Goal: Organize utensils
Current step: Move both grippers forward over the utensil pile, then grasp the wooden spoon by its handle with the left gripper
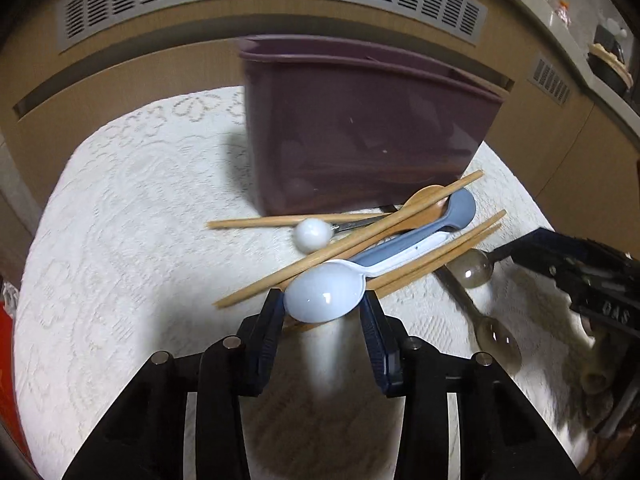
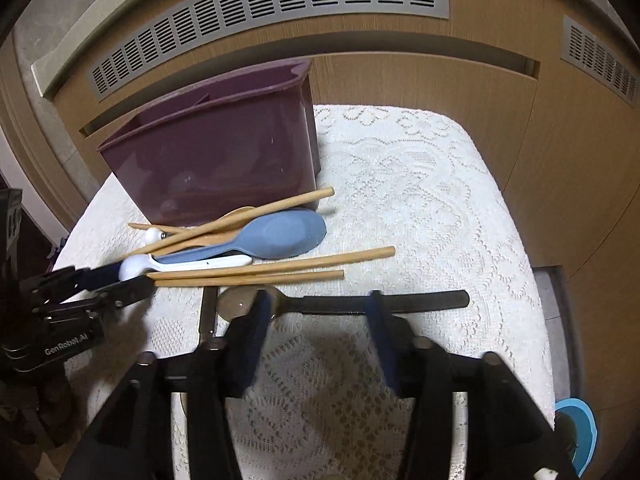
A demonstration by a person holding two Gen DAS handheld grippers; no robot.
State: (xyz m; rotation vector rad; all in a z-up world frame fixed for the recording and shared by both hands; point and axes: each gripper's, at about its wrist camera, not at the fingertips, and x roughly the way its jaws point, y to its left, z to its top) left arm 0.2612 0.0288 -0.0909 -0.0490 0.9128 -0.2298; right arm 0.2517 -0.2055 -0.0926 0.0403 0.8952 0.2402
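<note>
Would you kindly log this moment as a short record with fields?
surface: white lace cloth
container: purple bin, upright behind the pile
pile: wooden chopsticks, blue-grey spoon, white spoon, crossed
left gripper: jaws at either side of the white spoon's bowl
right gripper: open, astride the black-handled spoon

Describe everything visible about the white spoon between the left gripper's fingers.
The white spoon looks like glossy plastic, one piece. Its oval bowl sits between the left gripper fingers, which bracket its sides. The slim handle runs away toward the purple bin, lying along the blue-grey spoon. Wooden chopsticks pass beside and under it.
</note>
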